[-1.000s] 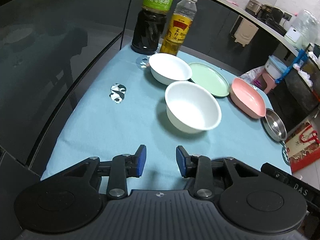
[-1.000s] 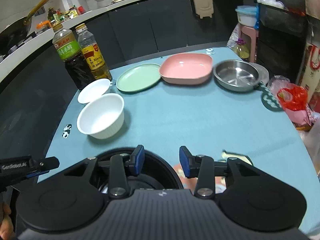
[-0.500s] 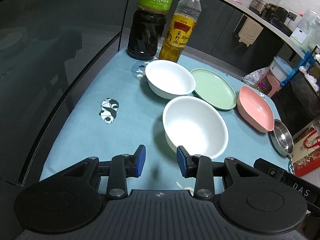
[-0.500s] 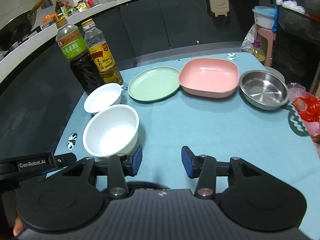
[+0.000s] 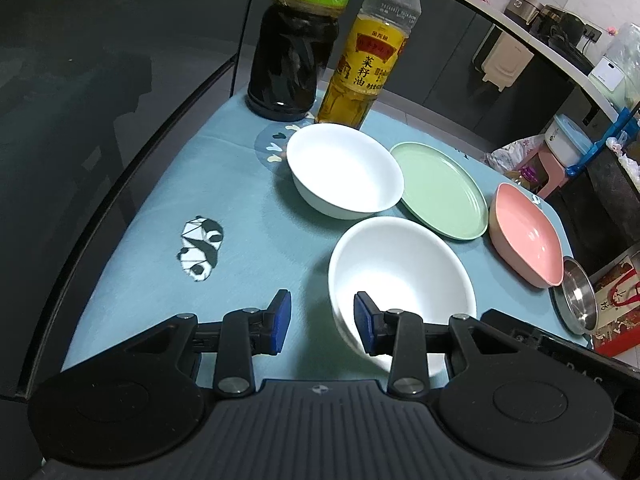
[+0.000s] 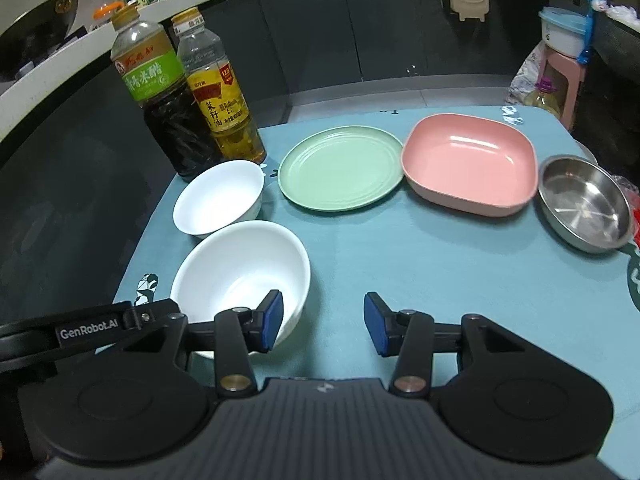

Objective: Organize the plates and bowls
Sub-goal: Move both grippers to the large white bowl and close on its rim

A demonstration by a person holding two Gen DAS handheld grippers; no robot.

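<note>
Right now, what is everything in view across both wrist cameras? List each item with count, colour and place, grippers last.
white bowls: 2, white, left side of the table, the larger nearer, the smaller behind it
green plate: 1, pale green, right of the smaller bowl
pink dish: 1, pink, squarish, right of the plate
steel dish: 1, silver, at the right edge
vinegar bottle: 1, dark with green label, back left
oil bottle: 1, yellow, beside the vinegar
tablecloth: 1, blue, covering the table
left gripper: open, one finger inside the larger bowl's rim
right gripper: open, beside the same bowl
</note>
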